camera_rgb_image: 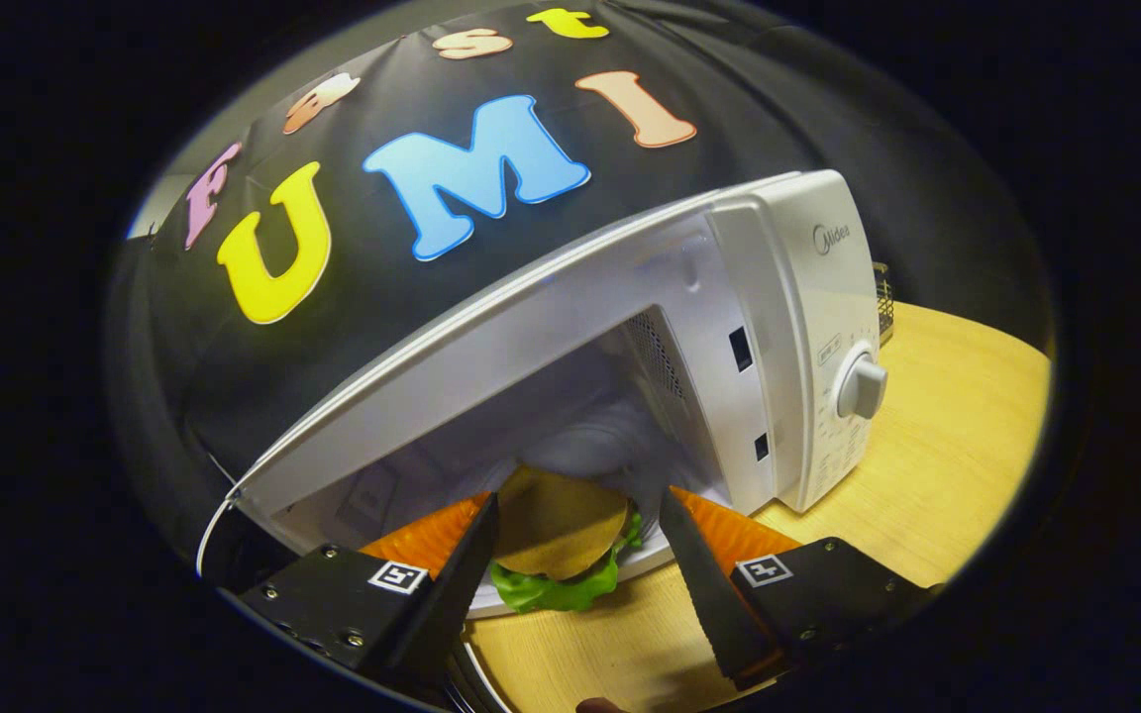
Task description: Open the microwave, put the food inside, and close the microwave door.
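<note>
**Burger at the microwave's mouth, fingers wide of it**

Your wooden table point(937, 446) carries a white microwave point(788, 327) against the black cloth wall, its cavity open toward you. At the front edge of that cavity sits the burger point(556, 530) with green lettuce, on an orange plate point(422, 543), partly inside the microwave. Your gripper point(575, 550) stands open, its fingers point(466, 564) spread to either side of the burger; whether they touch it cannot be told. The control knob point(863, 386) sits on the microwave's right panel.
</note>
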